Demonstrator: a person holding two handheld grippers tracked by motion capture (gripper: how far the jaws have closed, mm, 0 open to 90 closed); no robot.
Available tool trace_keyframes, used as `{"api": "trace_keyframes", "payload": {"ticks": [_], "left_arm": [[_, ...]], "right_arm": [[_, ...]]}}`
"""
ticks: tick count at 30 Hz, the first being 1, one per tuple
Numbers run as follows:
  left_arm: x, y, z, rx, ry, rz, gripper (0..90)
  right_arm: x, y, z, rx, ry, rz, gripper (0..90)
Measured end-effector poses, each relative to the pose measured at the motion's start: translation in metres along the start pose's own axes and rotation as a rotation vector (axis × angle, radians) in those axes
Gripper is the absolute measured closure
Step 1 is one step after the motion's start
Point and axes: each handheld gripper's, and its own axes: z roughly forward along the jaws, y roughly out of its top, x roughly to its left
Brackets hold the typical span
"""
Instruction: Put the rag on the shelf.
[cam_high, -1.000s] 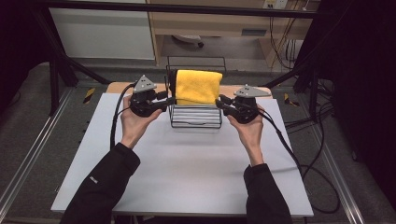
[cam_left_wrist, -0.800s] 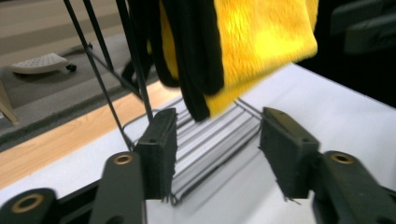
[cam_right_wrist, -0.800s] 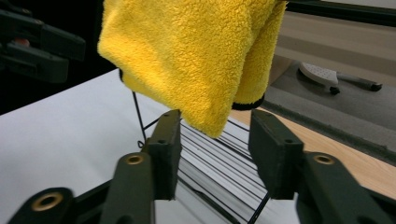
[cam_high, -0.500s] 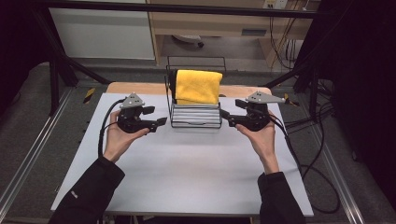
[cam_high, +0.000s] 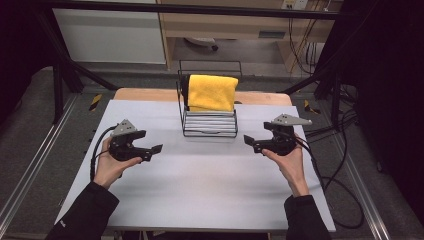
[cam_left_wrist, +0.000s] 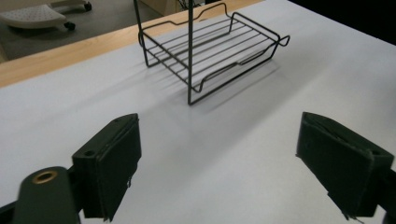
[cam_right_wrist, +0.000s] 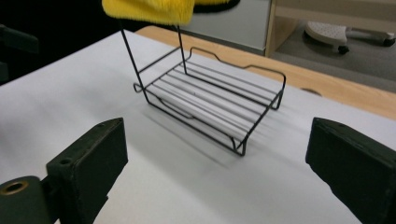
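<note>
A yellow cloth (cam_high: 212, 93) hangs over the top bar of a black wire rack (cam_high: 209, 127) at the back middle of the white table (cam_high: 210, 190). My left gripper (cam_high: 152, 150) hovers left of the rack and my right gripper (cam_high: 250, 141) to its right, both apart from it and pointing inward. The jaws of both have just been opening and stand open with nothing between them. The left gripper view looks past the left gripper (cam_left_wrist: 226, 163) to the rack's base (cam_left_wrist: 212, 51). In the right gripper view the right gripper (cam_right_wrist: 222, 172) faces the rack (cam_right_wrist: 212, 105) under the cloth's hem (cam_right_wrist: 149, 10).
A strip of wooden tabletop (cam_high: 145, 94) runs behind the white sheet. Black frame posts (cam_high: 60, 85) stand at both back corners. Cables (cam_high: 345, 190) trail off the table's right side to the floor. A wheeled chair base (cam_right_wrist: 336, 30) sits beyond the table.
Both hands have drawn away from the cloth's sides, outward and toward the near edge, sinking a little. Both pairs of jaws have opened wide. The cloth stays draped on the rack.
</note>
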Motion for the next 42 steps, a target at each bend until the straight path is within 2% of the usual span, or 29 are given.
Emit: {"api": "trace_keyframes", "payload": {"ticks": [9,17,30,42], "left_arm": [[0.002,-0.046,-0.005,0.042,0.020,-0.027,6.8],[0.007,-0.074,-0.010,0.039,0.015,-0.043,6.8],[0.005,-0.097,-0.014,0.059,0.017,-0.031,6.8],[0.005,-0.101,-0.013,0.075,0.015,-0.030,6.8]], "right_arm": [[-0.006,-0.043,-0.002,0.045,0.023,0.039,4.1],[-0.009,-0.078,-0.004,0.086,0.051,0.068,2.2],[-0.014,-0.117,-0.016,0.129,0.079,0.077,1.4],[-0.012,-0.126,-0.014,0.186,0.092,0.055,1.4]]}}
